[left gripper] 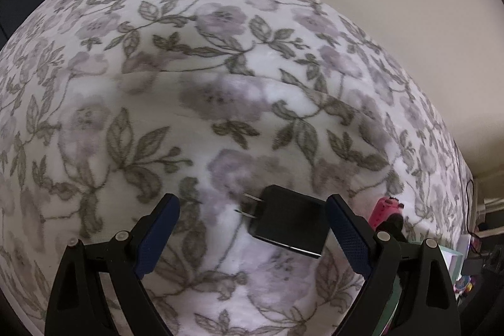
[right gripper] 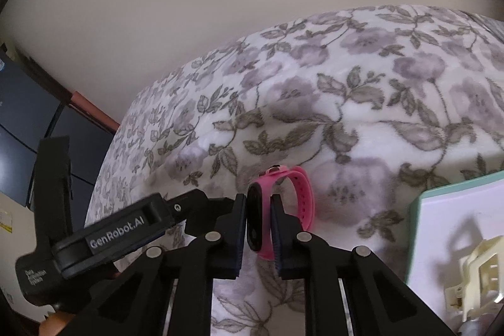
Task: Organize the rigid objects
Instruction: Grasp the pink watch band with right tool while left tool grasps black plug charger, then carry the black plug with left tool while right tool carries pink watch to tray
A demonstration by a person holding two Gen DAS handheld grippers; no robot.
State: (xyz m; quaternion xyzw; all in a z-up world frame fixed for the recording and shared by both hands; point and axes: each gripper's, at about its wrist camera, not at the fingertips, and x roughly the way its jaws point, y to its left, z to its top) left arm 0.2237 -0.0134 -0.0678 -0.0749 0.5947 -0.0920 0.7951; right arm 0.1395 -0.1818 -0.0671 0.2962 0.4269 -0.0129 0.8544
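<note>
A black plug-in charger (left gripper: pixel 289 222) lies on the floral blanket (left gripper: pixel 220 52), its two prongs pointing left. My left gripper (left gripper: pixel 252 199) stands open above it. The charger sits between the blue pads, close to the right one and well clear of the left one. A pink fitness band (right gripper: pixel 304 194) with a black face is clamped between the pads of my right gripper (right gripper: pixel 258 200), which is shut on it just above the blanket (right gripper: pixel 346 103). In the left wrist view the same pink band (left gripper: pixel 386 208) shows just right of the left gripper.
A white tray with a teal rim (right gripper: pixel 419 210) sits at the right on the blanket, and a cream hair claw clip (right gripper: pixel 478 266) lies in it. The left gripper's body (right gripper: pixel 110 238) is close on the left. A plain wall rises behind the bed. Clutter and a cable (left gripper: pixel 469 210) lie off its right edge.
</note>
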